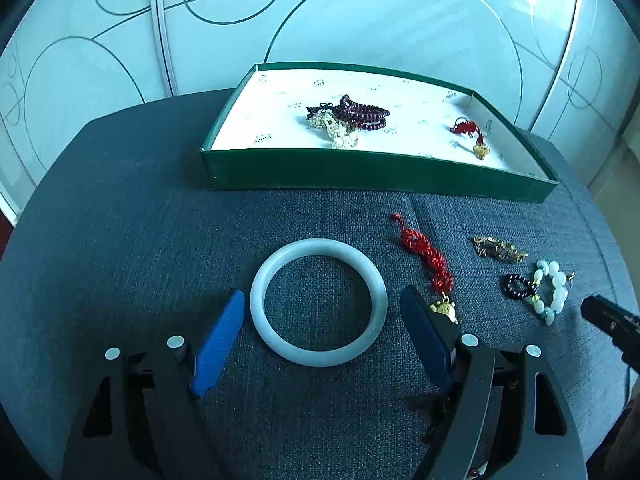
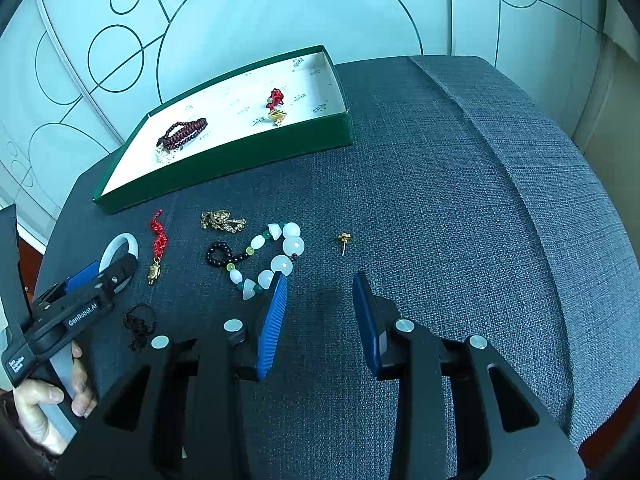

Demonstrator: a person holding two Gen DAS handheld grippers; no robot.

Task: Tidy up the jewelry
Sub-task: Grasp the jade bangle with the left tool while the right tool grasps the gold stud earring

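Observation:
A pale jade bangle (image 1: pixel 318 302) lies flat on the grey fabric between the open blue fingers of my left gripper (image 1: pixel 322 300); the fingers stand apart from it on both sides. It also shows in the right wrist view (image 2: pixel 120 246). My right gripper (image 2: pixel 320 284) is open and empty, just right of a white and green bead bracelet (image 2: pixel 276 258). A green box (image 1: pixel 372 174) at the back holds a dark red bead bracelet (image 1: pixel 362 112), a pearl piece (image 1: pixel 340 132) and a red cord charm (image 1: pixel 470 132).
On the fabric lie a red cord with a gold charm (image 1: pixel 428 264), a gold chain (image 1: pixel 498 249), a black bead ring (image 1: pixel 518 286), a gold ear stud (image 2: pixel 344 240) and a black cord (image 2: pixel 138 326). A patterned white wall stands behind.

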